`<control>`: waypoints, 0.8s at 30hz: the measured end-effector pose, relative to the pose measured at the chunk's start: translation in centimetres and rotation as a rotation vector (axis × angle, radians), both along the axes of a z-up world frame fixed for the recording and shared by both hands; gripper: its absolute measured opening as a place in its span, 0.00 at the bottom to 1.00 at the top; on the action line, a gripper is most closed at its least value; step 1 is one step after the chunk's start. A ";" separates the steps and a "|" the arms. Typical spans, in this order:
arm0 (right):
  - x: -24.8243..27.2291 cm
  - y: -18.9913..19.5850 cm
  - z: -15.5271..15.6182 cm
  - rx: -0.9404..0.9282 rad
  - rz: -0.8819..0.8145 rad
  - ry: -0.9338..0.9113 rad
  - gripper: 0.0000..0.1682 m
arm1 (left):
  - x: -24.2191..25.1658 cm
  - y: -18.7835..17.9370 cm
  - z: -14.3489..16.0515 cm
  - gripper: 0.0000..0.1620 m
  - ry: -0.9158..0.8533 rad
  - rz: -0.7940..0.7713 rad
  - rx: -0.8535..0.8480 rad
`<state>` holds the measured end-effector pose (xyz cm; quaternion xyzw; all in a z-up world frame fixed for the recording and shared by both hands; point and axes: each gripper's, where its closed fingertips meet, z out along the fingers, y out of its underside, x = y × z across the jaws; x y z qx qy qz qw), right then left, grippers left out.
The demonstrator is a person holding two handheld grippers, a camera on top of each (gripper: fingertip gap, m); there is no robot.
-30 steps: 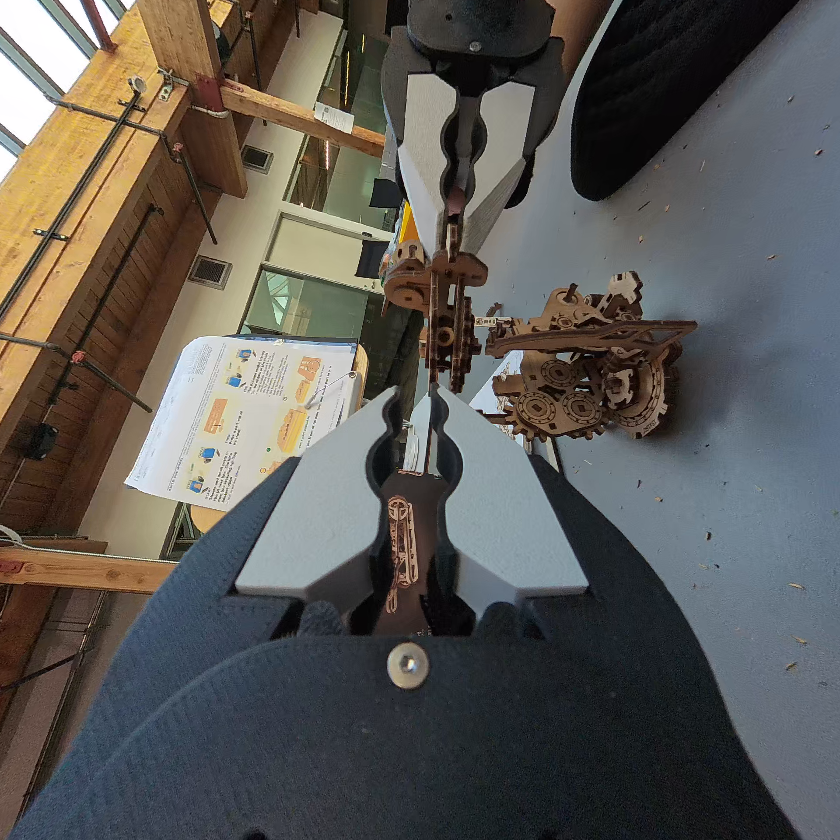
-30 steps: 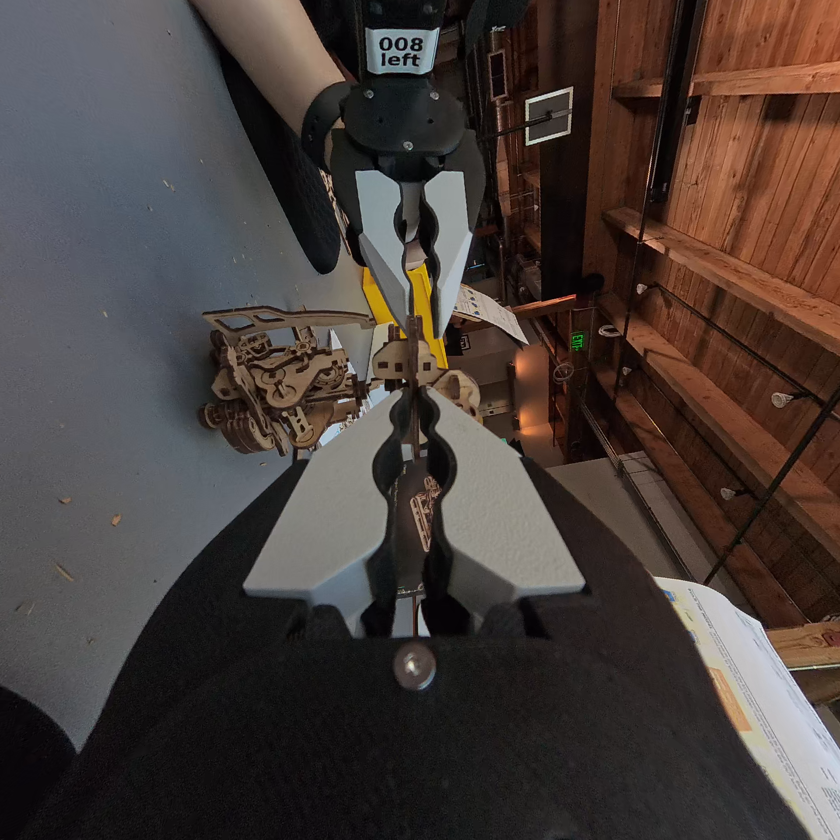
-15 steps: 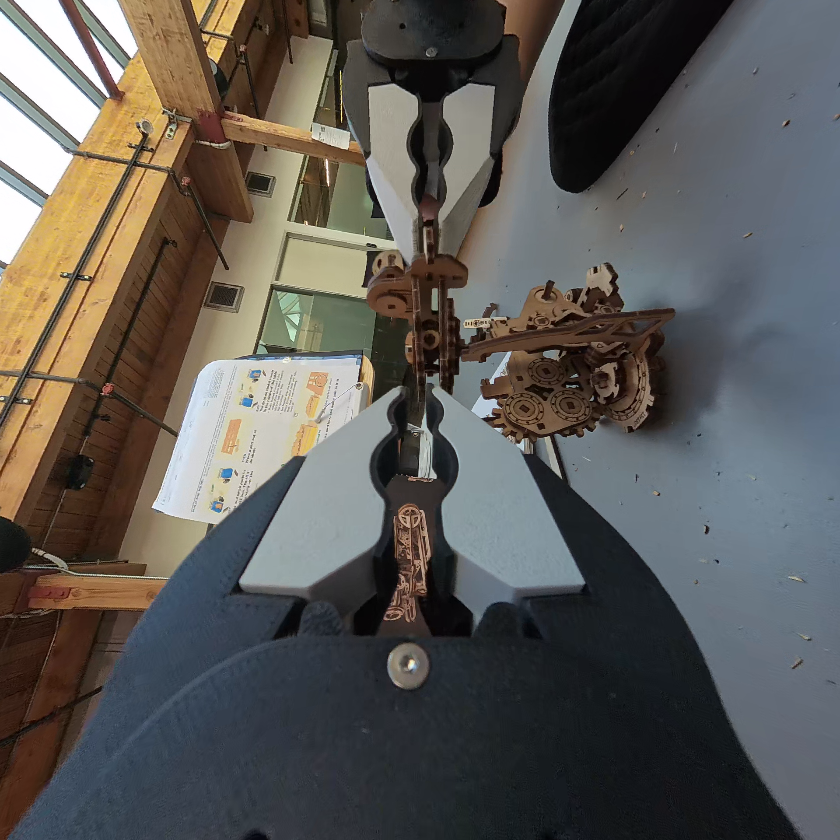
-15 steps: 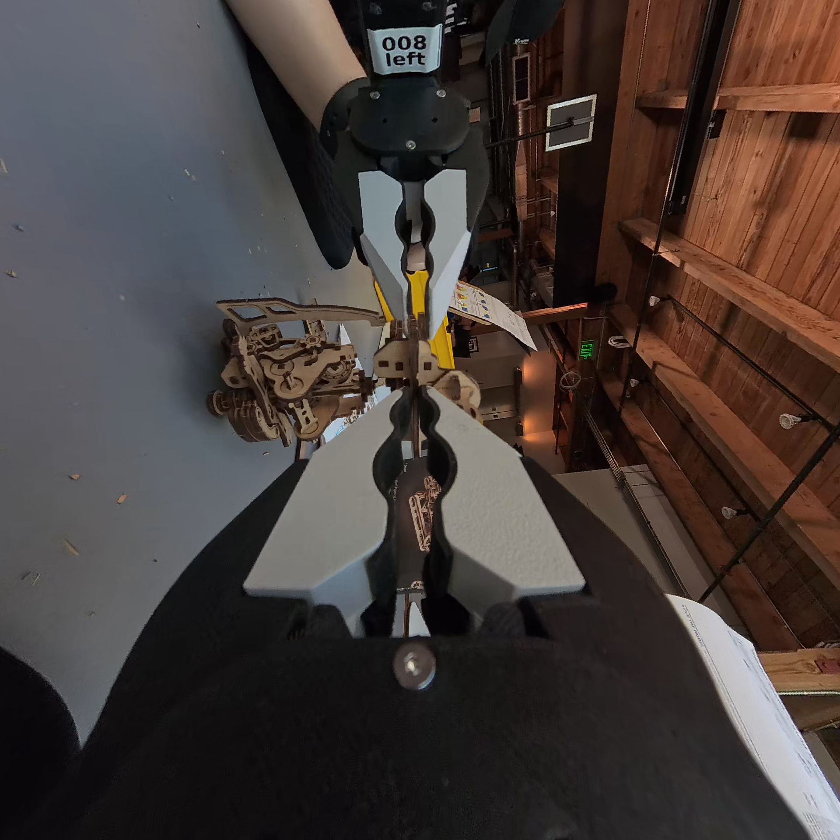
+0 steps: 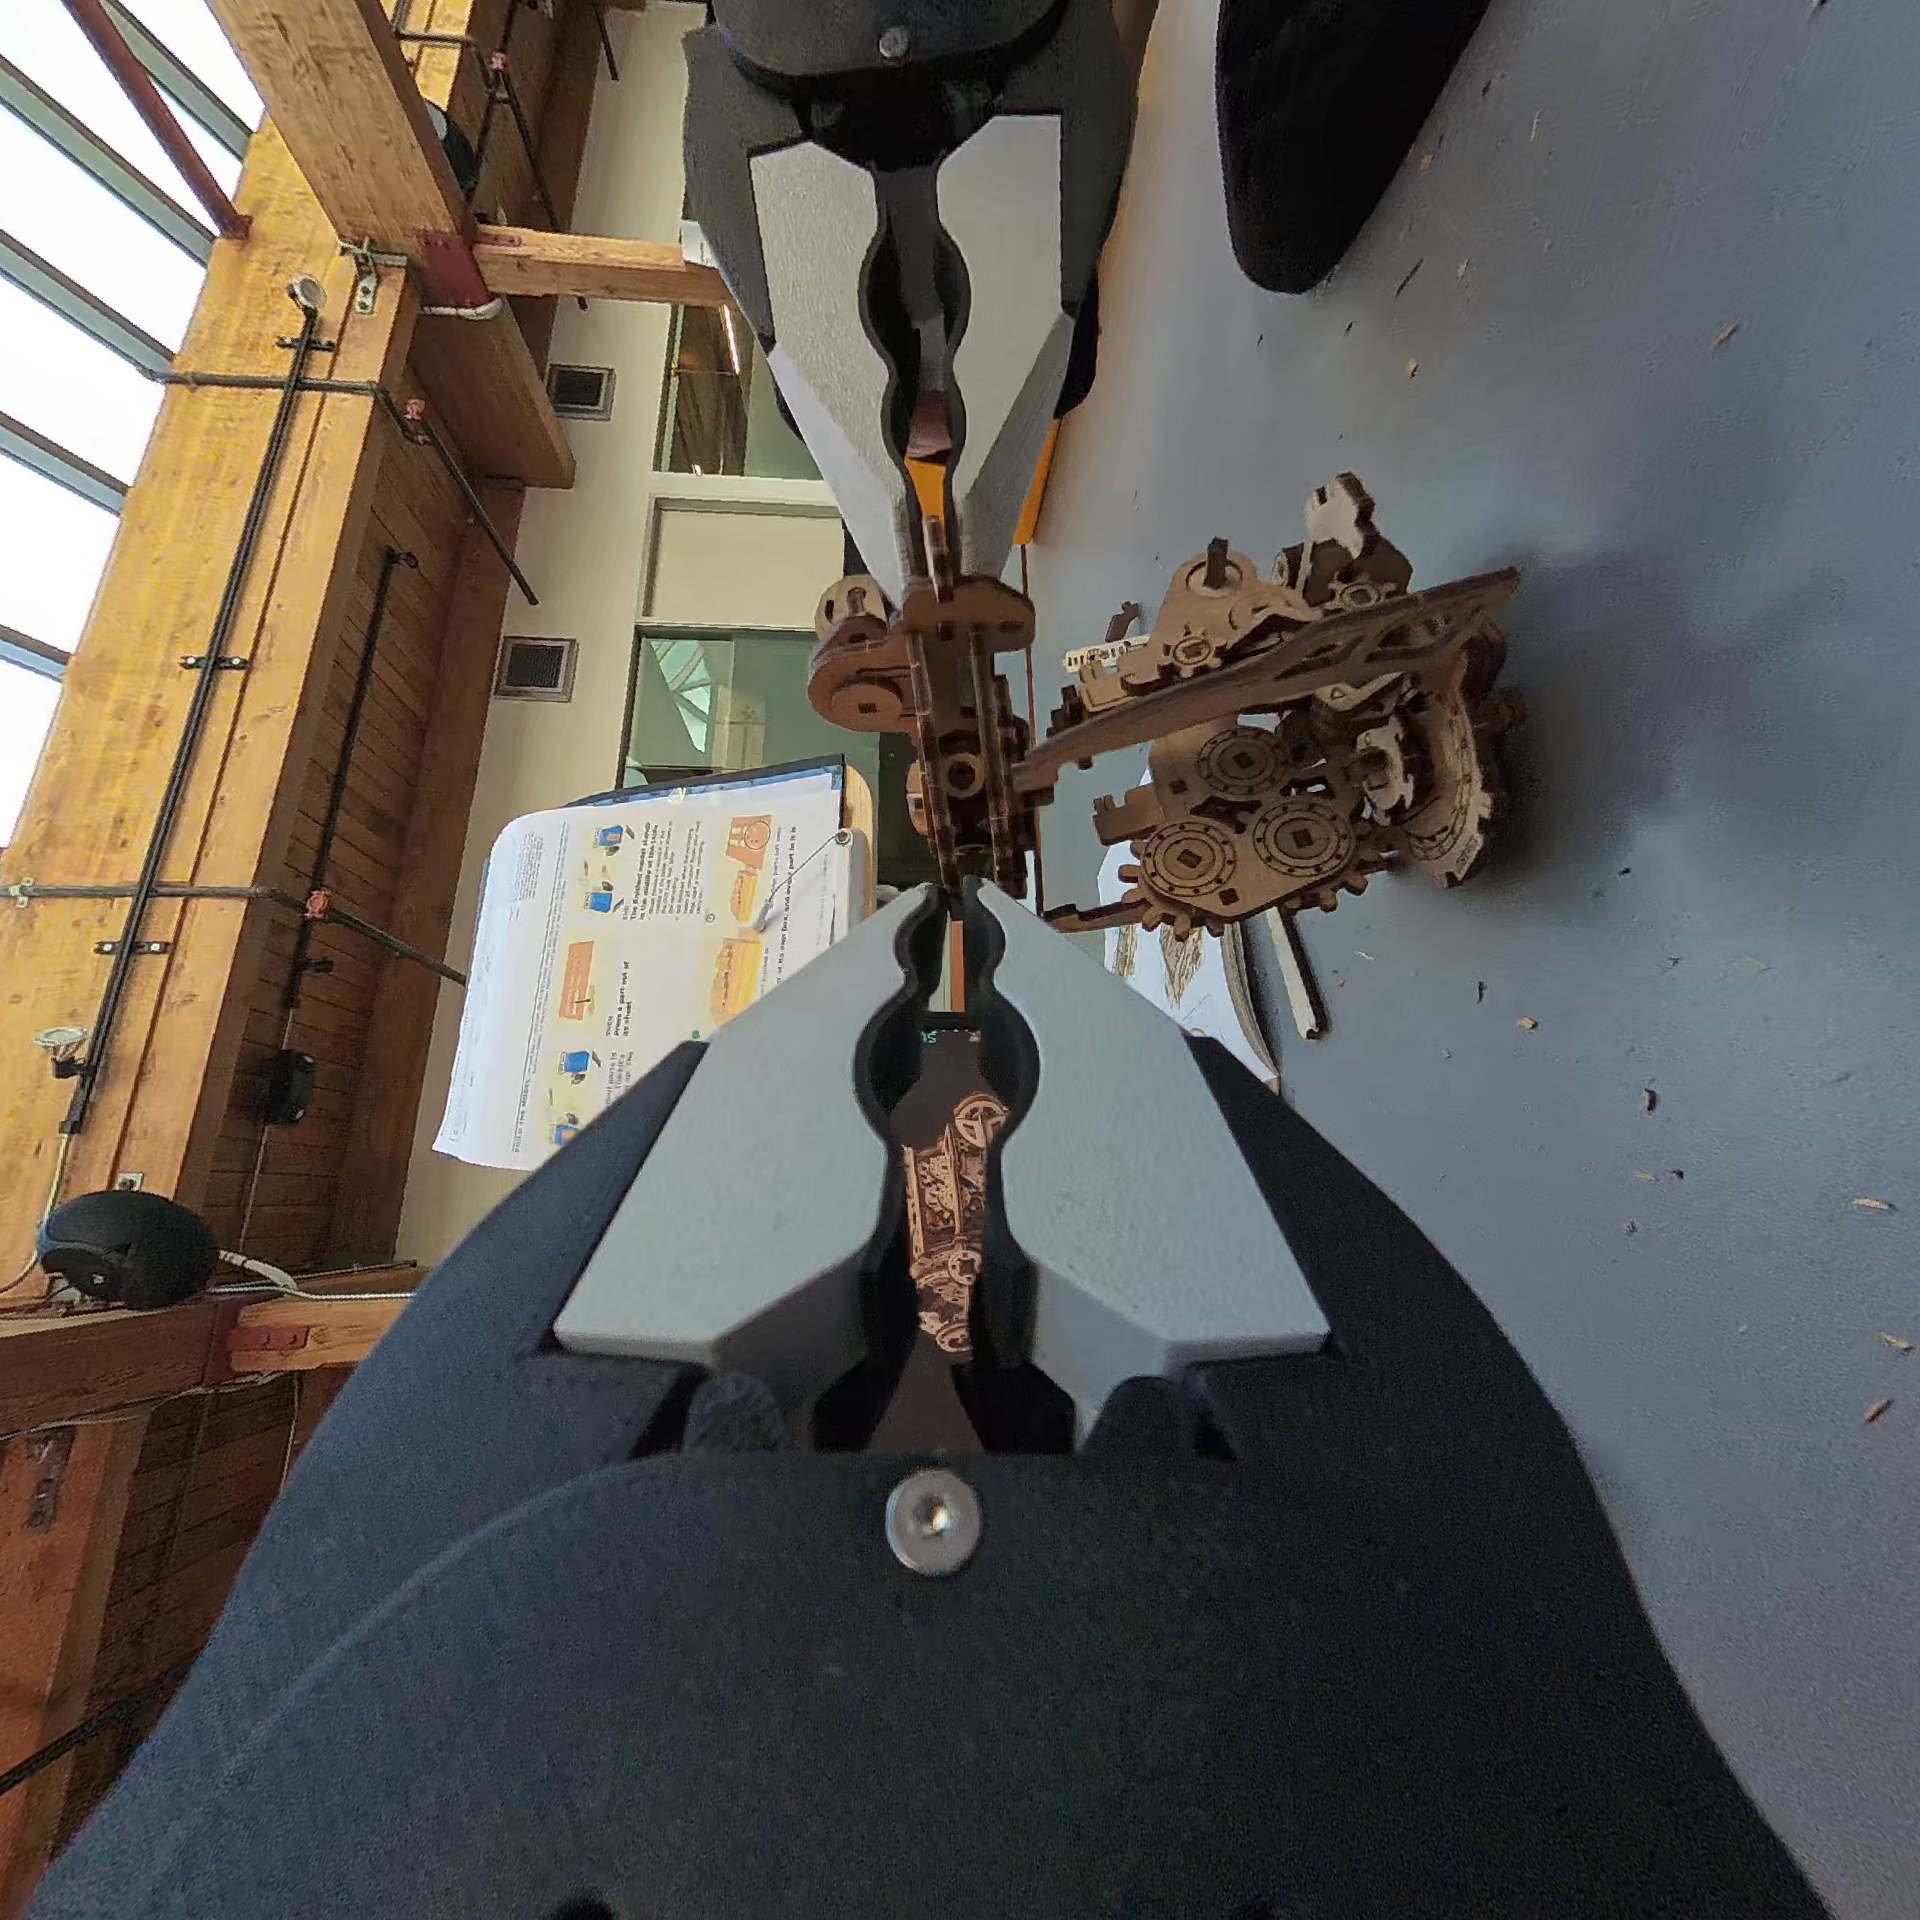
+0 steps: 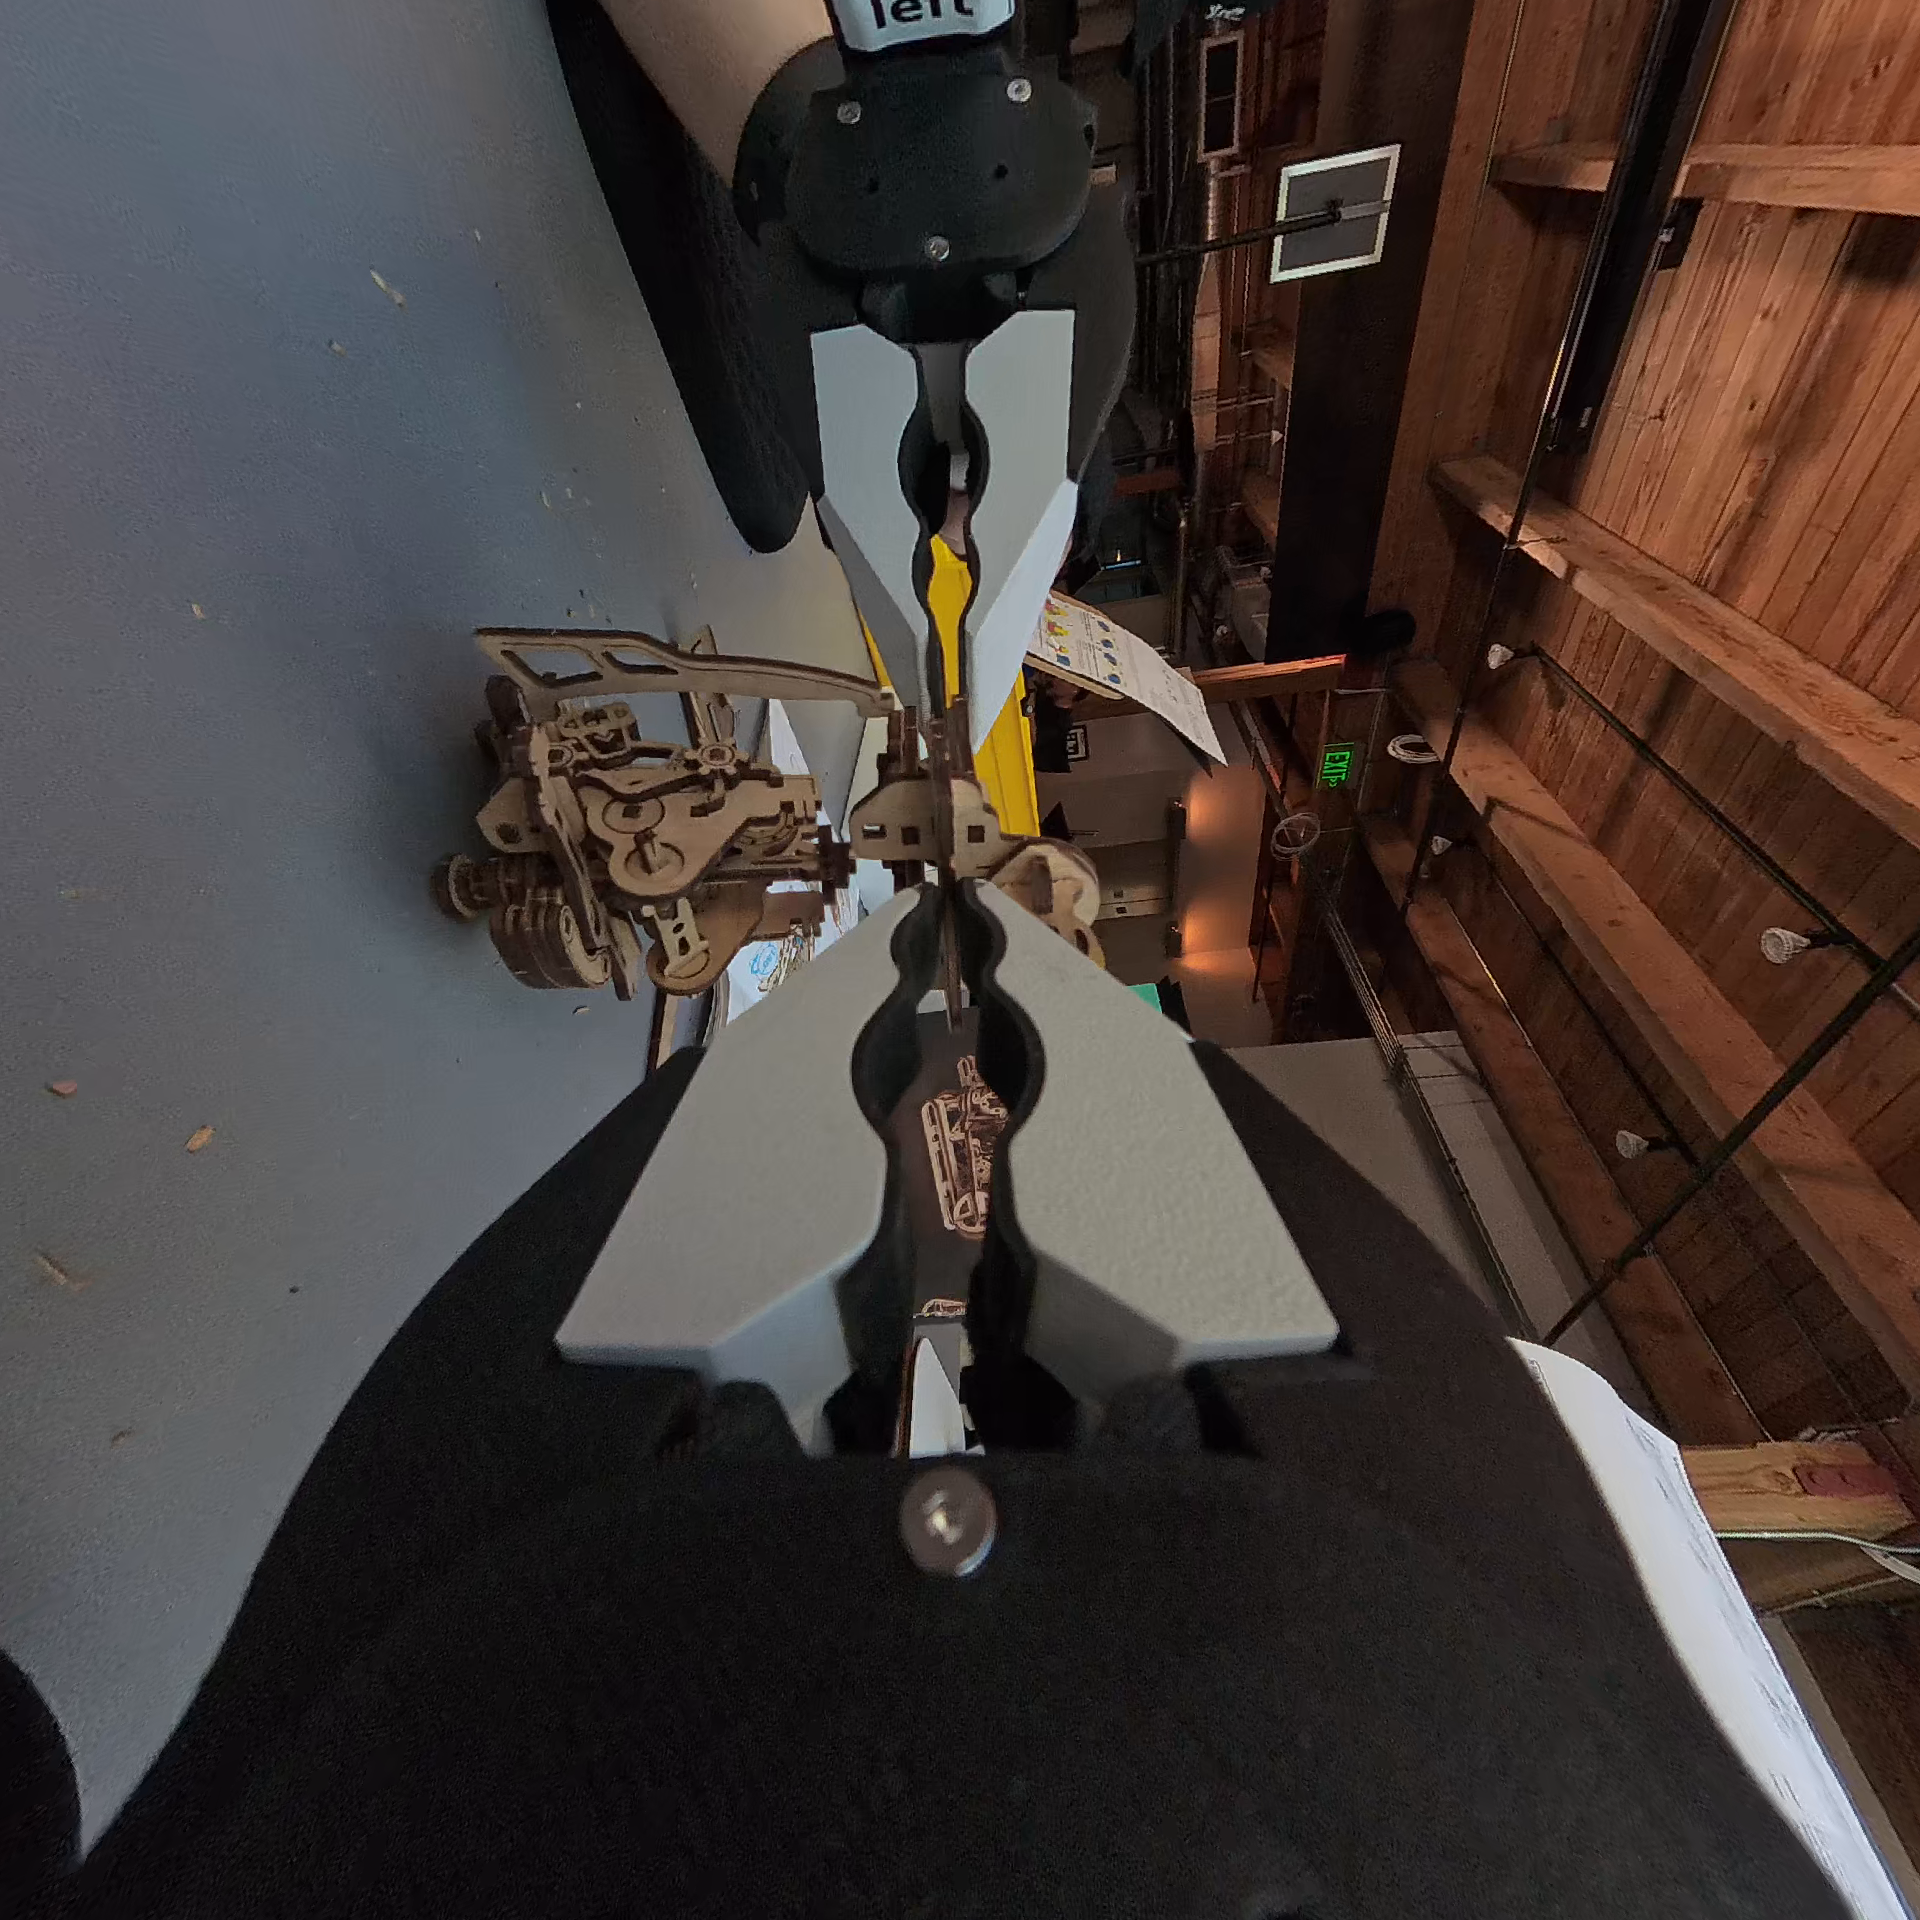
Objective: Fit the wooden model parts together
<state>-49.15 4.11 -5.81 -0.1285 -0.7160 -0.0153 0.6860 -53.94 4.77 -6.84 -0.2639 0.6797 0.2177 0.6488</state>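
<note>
A small wooden sub-assembly (image 5: pixel 961 717) of flat laser-cut pieces hangs in the air between my two grippers, which face each other tip to tip. My left gripper (image 5: pixel 961 896) is shut on its near end. My right gripper (image 5: pixel 940 551) comes from the far side and is shut on a thin tab at its other end. In the right wrist view, my right gripper (image 6: pixel 940 896) holds the sub-assembly (image 6: pixel 920 821) and my left gripper (image 6: pixel 940 707) pinches it from beyond. The larger wooden gear model (image 5: pixel 1309 758) stands on the grey table (image 5: pixel 1662 727), also visible in the right wrist view (image 6: pixel 613 831).
An illustrated instruction sheet (image 5: pixel 665 956) stands to the left. Flat sheets (image 5: pixel 1205 966) lie by the gear model. A black padded object (image 5: pixel 1330 135) lies at the far table end. Wood chips are scattered on the table. A person's forearm (image 6: pixel 707 73) holds the left gripper. About 6 cm separates my left fingertips from my right.
The two grippers have drawn closer together, each filling more of the other's view. The sub-assembly stays gripped between them. The gear model has not moved on the table.
</note>
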 end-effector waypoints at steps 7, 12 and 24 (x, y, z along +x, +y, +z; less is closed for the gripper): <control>-0.7 0.4 0.2 -0.009 -0.020 -0.013 0.02 | -0.7 0.6 -0.5 0.01 0.019 0.050 -0.022; -0.9 1.0 0.1 -0.059 -0.031 -0.011 0.01 | -0.9 0.3 0.1 0.00 -0.025 0.035 -0.055; -1.0 1.8 -1.2 -0.136 -0.063 -0.024 0.01 | -0.5 -0.6 0.3 0.00 -0.036 0.000 -0.077</control>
